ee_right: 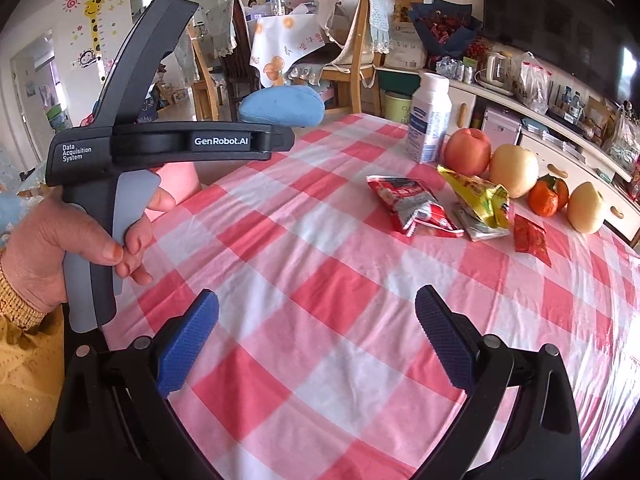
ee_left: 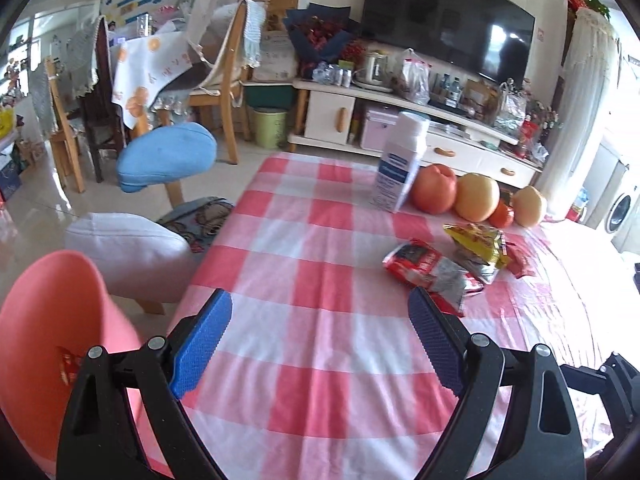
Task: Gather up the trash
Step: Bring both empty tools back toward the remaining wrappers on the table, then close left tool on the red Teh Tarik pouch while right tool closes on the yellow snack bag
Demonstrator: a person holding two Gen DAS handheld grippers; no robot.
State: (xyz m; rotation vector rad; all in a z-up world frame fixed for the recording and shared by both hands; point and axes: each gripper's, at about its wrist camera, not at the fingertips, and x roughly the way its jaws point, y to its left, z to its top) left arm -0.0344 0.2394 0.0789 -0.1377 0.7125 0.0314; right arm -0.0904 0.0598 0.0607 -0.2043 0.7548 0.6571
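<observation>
Nothing collected that I can see — my left gripper (ee_left: 320, 320) and right gripper (ee_right: 316, 324) both hang wide open and empty, the red wrapper (ee_right: 412, 204) and yellow wrapper (ee_right: 480, 200) still on the checked tablecloth (ee_right: 320, 280) ahead.

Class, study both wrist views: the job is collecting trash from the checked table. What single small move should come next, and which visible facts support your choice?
Probably ease the left hand-held gripper forward to the red wrapper, the nearest trash. Its jaws stand open and empty, and the wrapper lies just beyond its right-side finger. The right hand-held gripper is also open and empty, but sits farther back. The pink bin waits at the table's left edge.
</observation>
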